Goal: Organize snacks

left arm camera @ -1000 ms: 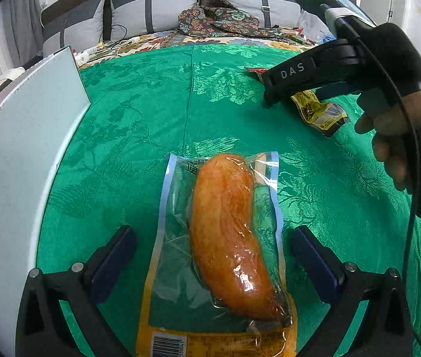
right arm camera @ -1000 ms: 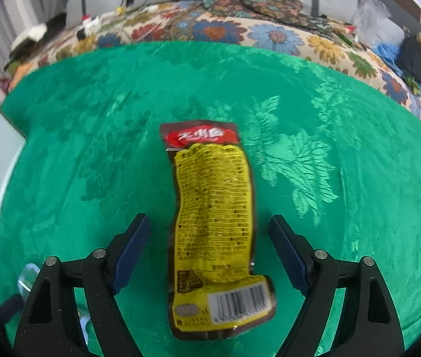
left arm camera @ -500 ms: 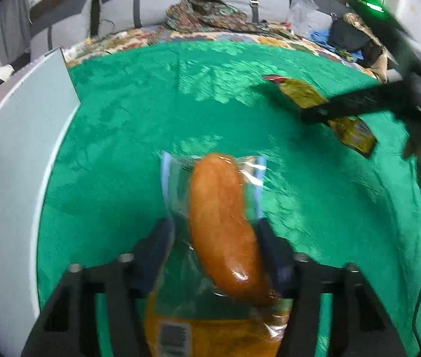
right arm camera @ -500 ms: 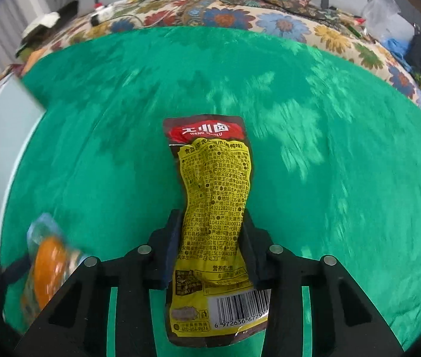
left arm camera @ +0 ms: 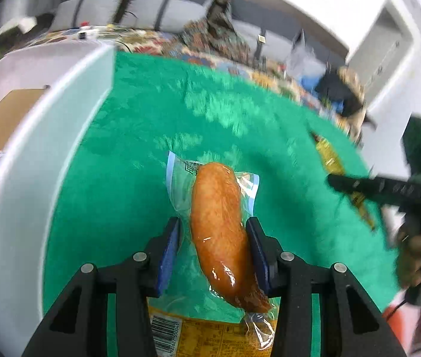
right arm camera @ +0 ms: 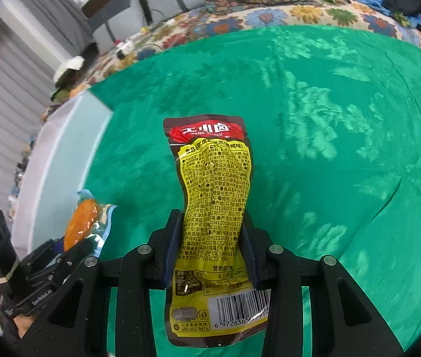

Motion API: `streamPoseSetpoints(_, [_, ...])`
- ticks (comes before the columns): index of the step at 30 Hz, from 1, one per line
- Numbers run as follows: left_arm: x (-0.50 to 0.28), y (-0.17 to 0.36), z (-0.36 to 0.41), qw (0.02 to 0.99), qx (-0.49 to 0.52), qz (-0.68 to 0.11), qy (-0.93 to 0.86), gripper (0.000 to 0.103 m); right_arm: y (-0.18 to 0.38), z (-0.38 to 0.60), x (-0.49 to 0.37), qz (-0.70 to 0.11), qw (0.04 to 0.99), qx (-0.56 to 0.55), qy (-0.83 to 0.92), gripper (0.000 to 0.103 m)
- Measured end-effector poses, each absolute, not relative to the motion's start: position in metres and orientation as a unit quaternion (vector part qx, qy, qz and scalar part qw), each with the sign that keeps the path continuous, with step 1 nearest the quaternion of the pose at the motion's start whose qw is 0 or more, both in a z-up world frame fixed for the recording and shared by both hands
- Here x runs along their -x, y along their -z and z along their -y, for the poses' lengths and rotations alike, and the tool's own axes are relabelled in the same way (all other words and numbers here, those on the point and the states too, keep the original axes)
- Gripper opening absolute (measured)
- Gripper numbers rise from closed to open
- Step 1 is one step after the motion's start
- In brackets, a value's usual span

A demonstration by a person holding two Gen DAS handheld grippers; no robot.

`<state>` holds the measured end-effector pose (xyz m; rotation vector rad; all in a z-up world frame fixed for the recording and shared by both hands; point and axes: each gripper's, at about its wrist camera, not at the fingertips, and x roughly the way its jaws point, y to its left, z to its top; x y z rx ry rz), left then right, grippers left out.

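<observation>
Over the green cloth [left arm camera: 139, 154], left view: my left gripper [left arm camera: 214, 255] is clamped on the sausage pack [left arm camera: 219, 223], lifted off the cloth. White bin [left arm camera: 46, 125] sits just left; its rim is the edge I must clear. Blurred frame.

Right view: my right gripper [right arm camera: 210, 250] pinches the yellow pouch [right arm camera: 214, 208] mid-body, also aloft. Carry step, I judge; next, swing both toward the bin [right arm camera: 58, 163]. Open cloth ahead and right.

The left gripper [left arm camera: 214, 250] is closed, its blue pads [left arm camera: 167, 255] pressing either side of a sausage pack [left arm camera: 219, 223]; the right gripper [right arm camera: 211, 250] is likewise clamped on a yellow packet [right arm camera: 214, 208]; both are raised off the surface.
</observation>
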<state>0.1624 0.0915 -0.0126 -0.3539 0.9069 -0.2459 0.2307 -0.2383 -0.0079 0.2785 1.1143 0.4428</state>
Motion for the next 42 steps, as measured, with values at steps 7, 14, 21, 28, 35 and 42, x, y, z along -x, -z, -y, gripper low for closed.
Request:
streamPoseSetpoints(7, [-0.118,-0.067,-0.179,0.909,0.196,-0.362,0.064,0.045,-0.071,0.146,-0.207,-0.466,0.82,-0.122,-0.308,0.039])
streamPoseSetpoints(14, [-0.089,-0.052,-0.306,0.903,0.174,-0.384,-0.086,0.05,-0.12,-0.005,-0.17,-0.433,0.785,-0.104,-0.431,0.04])
streamPoseSetpoints(21, [-0.065,-0.004,-0.35,0.883,0.144,-0.416,-0.162,0.071,-0.069,-0.122,-0.137,-0.455,0.764,-0.065,-0.452,0.058])
streamPoseSetpoints(28, [-0.037,-0.022,-0.336,0.893,0.096,-0.393,-0.195,0.095,-0.044,-0.118,-0.127,-0.469,0.777,-0.045,-0.419,0.073])
streamPoseSetpoints(35, [-0.023,-0.064,-0.32,0.899,0.086,-0.353,-0.246,0.102,-0.082,-0.098,-0.106,-0.406,0.832,0.058,-0.374,0.085])
streamPoseSetpoints(42, [-0.008,-0.084,-0.316,0.884,0.075,-0.365,-0.281,0.103,-0.098,-0.089,-0.075,-0.395,0.839,0.092,-0.362,0.085])
